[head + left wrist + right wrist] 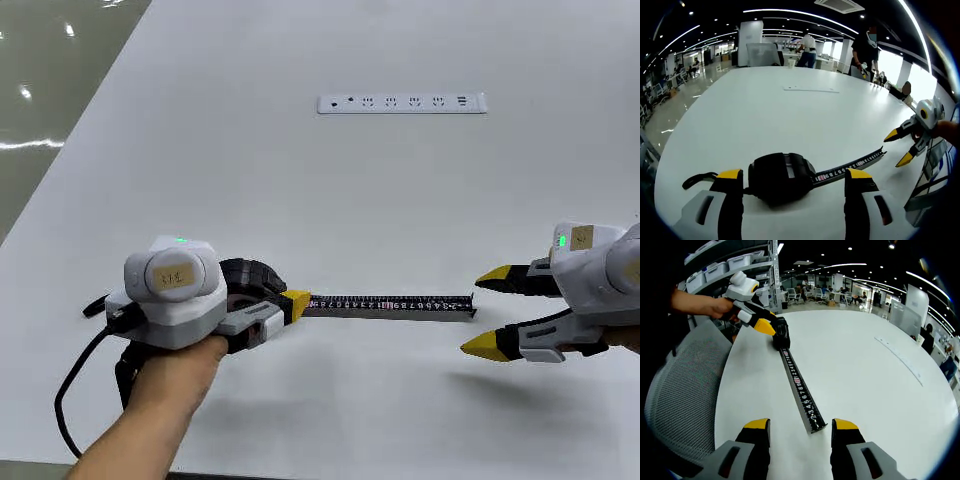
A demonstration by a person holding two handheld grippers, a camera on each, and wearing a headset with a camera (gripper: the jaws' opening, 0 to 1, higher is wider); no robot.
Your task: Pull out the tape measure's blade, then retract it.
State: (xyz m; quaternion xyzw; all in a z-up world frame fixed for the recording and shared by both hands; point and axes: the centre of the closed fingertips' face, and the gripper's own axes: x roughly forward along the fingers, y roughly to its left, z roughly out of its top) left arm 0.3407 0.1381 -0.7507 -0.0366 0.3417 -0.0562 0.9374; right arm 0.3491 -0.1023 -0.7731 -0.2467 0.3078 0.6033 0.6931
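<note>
Jaws of the left gripper (795, 174) stand apart around the black plastic tape measure case (782, 181) on the white workbench (300, 200). Its pulled-out dark blade (390, 303) ends just short of the right gripper (478, 312), likewise spread.

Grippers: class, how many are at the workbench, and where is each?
2. The left gripper straddles the tape measure's case at near left; the right gripper hangs open beside the blade's tip.
</note>
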